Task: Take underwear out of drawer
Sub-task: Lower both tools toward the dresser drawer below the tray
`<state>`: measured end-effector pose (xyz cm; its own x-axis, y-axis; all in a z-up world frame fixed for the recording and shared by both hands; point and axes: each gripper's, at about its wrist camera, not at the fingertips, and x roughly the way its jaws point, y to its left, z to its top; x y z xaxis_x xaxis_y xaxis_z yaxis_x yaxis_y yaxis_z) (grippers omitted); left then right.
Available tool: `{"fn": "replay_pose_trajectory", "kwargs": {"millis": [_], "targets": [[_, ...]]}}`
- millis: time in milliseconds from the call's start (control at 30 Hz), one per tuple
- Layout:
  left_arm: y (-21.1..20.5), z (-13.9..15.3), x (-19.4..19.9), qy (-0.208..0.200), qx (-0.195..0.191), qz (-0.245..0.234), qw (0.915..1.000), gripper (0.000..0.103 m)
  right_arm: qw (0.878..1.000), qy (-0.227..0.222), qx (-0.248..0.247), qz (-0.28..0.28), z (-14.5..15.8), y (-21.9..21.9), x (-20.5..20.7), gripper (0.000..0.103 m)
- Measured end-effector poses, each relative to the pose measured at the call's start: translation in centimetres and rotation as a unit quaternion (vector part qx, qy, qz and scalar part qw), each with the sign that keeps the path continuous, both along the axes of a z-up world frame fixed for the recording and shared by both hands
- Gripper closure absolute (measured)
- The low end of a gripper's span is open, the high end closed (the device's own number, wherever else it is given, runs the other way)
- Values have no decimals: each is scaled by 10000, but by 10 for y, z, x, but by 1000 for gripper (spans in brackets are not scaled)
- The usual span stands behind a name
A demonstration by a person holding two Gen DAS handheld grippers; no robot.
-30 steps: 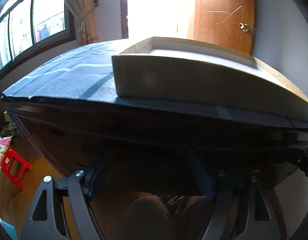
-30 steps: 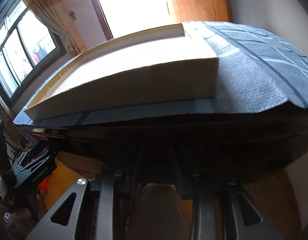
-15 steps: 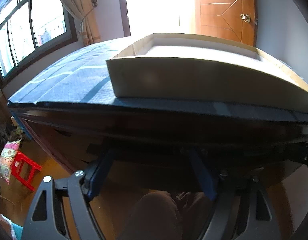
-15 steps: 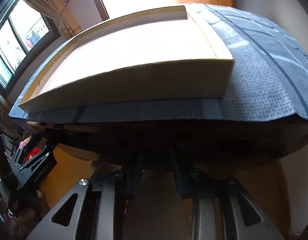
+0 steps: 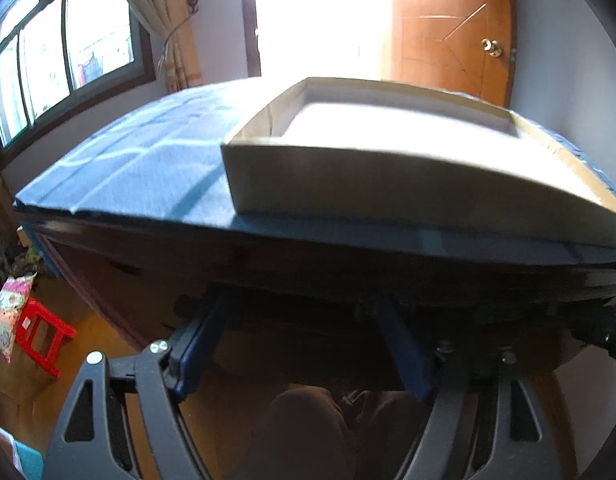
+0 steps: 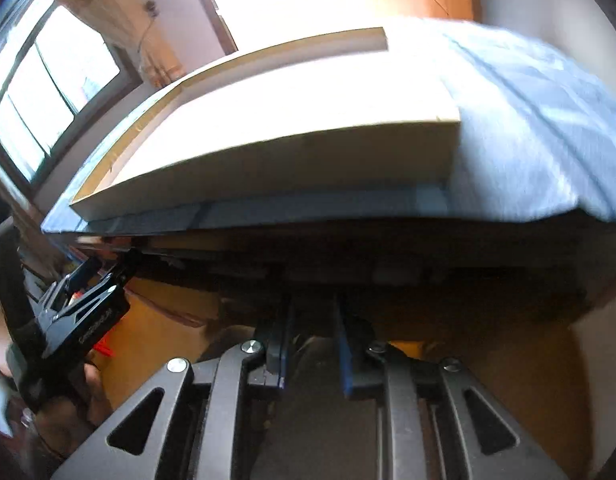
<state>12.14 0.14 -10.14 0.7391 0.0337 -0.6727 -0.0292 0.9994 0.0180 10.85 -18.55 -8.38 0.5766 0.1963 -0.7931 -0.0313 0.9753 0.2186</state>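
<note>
The left gripper [image 5: 304, 312] stands released under the dark table edge [image 5: 347, 276], its blue fingers [image 5: 403, 356] wide apart with nothing between them. The right gripper [image 6: 311, 320] has just been closing; its jaws now leave only a narrow gap, and whether they pinch something at the dark drawer front [image 6: 387, 276] I cannot tell, because the tips are in shadow. At 12 o'clock in both views a shallow cardboard box [image 5: 387, 188] lies on the blue cloth [image 5: 140, 172]. No underwear is visible. At 9 o'clock in the right view the other gripper carries white writing (too blurred to read).
</note>
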Motion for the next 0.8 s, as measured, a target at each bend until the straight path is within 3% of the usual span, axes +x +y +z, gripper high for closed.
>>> {"fn": "replay_pose_trajectory", "kwargs": {"millis": [233, 400, 467, 500, 567, 800], "targets": [[1, -3, 11, 247, -7, 224, 9994, 21, 9984, 468, 302, -93, -6, -12, 32, 83], [-3, -2, 17, 422, 214, 338, 9983, 16, 9944, 1021, 230, 114, -7, -12, 46, 83], [-5, -3, 17, 403, 333, 295, 9982, 16, 9919, 1193, 421, 141, -8, -17, 51, 84], [-6, -3, 17, 392, 350, 272, 9982, 16, 9913, 1224, 440, 180, -9, -21, 53, 85], [-6, -4, 15, 393, 324, 232, 9984, 16, 9913, 1262, 349, 113, -11, -23, 53, 99], [-4, -5, 8, 353, 366, 174, 9986, 16, 9894, 1351, 521, 52, -14, -25, 48, 100]]}}
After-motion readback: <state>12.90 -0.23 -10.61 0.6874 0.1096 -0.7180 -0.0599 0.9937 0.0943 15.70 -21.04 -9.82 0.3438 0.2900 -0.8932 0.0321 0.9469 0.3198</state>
